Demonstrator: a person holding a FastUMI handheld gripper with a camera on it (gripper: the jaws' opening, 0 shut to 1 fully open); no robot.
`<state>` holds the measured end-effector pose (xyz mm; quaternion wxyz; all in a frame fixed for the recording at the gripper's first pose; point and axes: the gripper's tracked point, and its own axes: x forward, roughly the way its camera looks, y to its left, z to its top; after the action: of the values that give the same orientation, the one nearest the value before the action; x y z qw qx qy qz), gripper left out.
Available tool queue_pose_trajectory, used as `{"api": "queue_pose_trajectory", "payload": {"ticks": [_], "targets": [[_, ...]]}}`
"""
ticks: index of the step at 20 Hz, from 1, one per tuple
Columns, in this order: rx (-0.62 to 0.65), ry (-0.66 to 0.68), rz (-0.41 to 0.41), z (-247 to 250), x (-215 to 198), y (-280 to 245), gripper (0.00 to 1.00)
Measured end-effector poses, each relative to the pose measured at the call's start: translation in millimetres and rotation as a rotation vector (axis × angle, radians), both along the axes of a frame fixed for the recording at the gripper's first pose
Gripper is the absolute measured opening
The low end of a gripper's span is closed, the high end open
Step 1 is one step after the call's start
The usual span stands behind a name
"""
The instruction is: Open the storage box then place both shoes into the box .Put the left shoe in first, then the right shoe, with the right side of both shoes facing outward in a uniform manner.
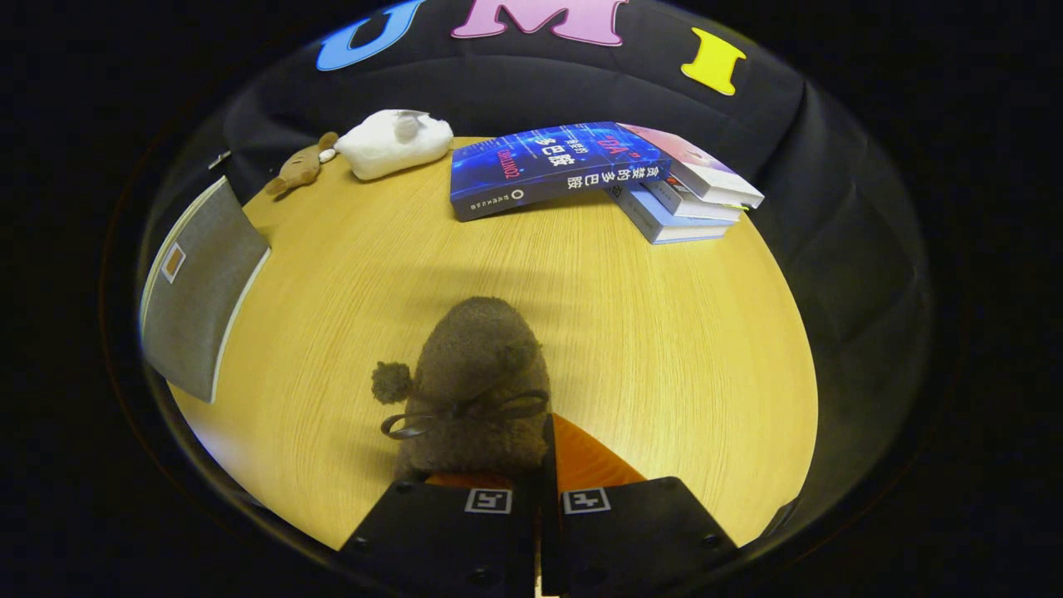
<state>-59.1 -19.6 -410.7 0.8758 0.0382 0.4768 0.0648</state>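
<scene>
Gripper (544,490): fingers drawn close together, only a thin slit between them, clamped on the near edge of a fuzzy brown shoe (477,386).

Shoe: plush, with a pompom on its left side and a thin ribbon bow across the top; it extends straight ahead of the fingers over the wooden table (664,332).

Storage box (195,291): grey fabric, light trim, small tag on its face; well to the left of the fingers, at the table edge.

Books (598,170): stack with a blue cover topmost, far beyond the fingers, slightly right.

White plush item (394,143): beyond the fingers, left of the books.

Small brown plush toy (299,169): just left of the white item.
</scene>
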Motion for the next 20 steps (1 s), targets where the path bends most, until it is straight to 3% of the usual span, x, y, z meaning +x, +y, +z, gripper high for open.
{"api": "queue_pose_trajectory", "payload": {"ticks": [5, 10, 16, 20], "targets": [[0.09, -0.069, -0.033, 60, 4, 22, 0.08], [0.162, -0.15, 0.01, 143, 19, 72, 0.08], [0.305, -0.161, 0.045, 233, 38, 170, 0.08], [0.32, -0.158, 0.094, 266, 45, 236, 0.08]]}}
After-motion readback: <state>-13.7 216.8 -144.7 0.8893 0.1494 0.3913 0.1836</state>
